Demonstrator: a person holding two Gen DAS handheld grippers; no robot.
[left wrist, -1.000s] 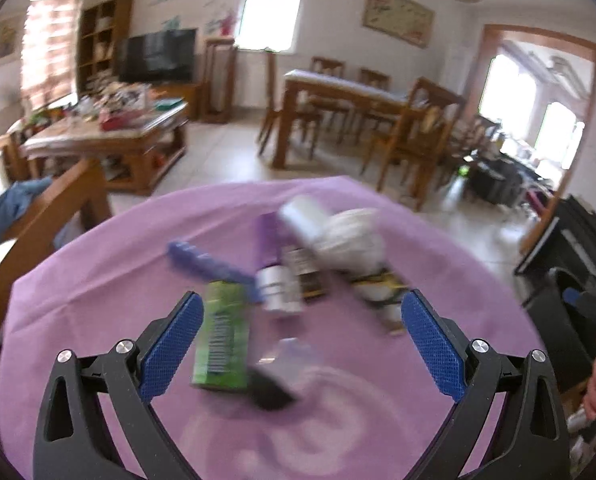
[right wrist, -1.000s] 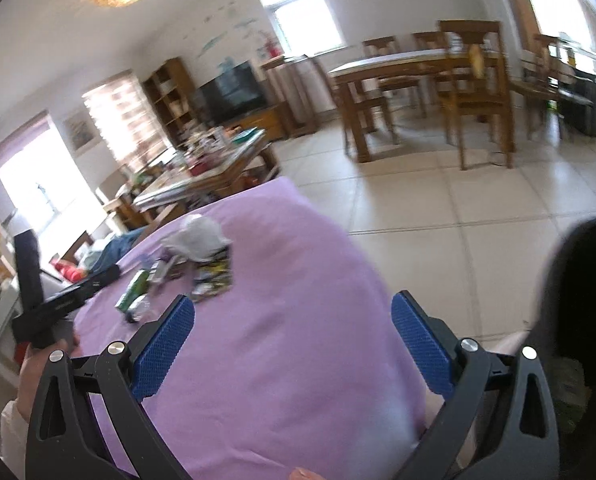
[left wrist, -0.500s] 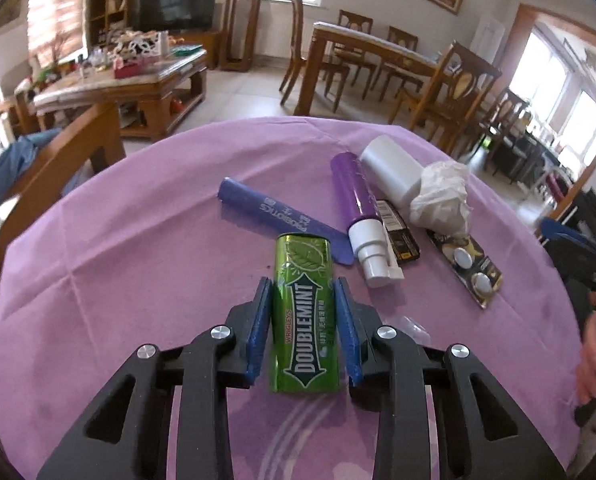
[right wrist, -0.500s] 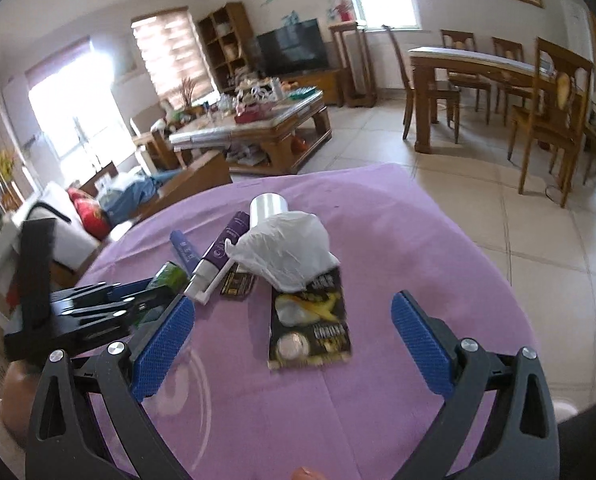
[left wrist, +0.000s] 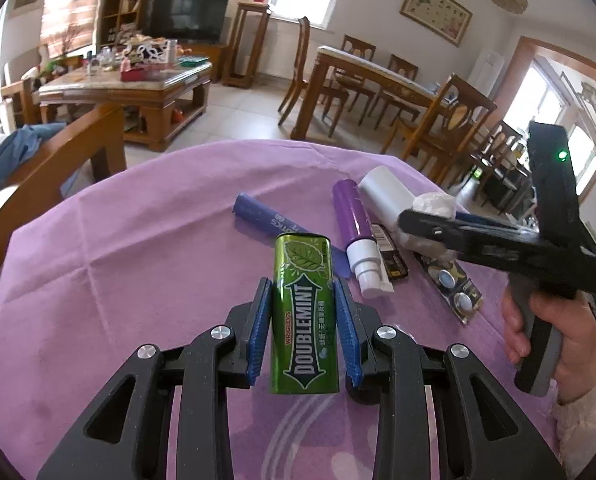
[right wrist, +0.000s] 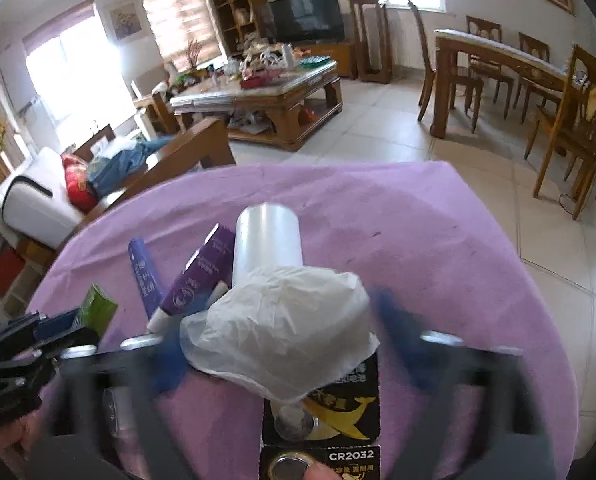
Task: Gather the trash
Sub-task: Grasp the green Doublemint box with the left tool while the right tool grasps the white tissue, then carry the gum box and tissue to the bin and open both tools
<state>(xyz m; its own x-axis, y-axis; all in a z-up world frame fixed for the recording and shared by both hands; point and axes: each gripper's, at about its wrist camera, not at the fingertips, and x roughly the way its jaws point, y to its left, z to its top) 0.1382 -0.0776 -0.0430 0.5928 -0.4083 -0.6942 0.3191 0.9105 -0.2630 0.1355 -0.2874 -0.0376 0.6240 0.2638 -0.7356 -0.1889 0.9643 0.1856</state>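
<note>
Trash: one gum tin (left wrist: 304, 316) clenched in left claw (left wrist: 303, 322), right claw (right wrist: 274, 344) closing around one tissue (right wrist: 278, 328)

The tall green metal gum tin (left wrist: 305, 316) reads "WRIGLEY'S DOUBLEMINT" down its face. The black-and-yellow card blister pack of coin batteries (right wrist: 325, 426) reads "CR2032" near its lower edge.

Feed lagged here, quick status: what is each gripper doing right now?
Left gripper: shut on the green gum tin.
Right gripper: just been closing around the crumpled white tissue; too blurred to tell whether it grips.
</note>
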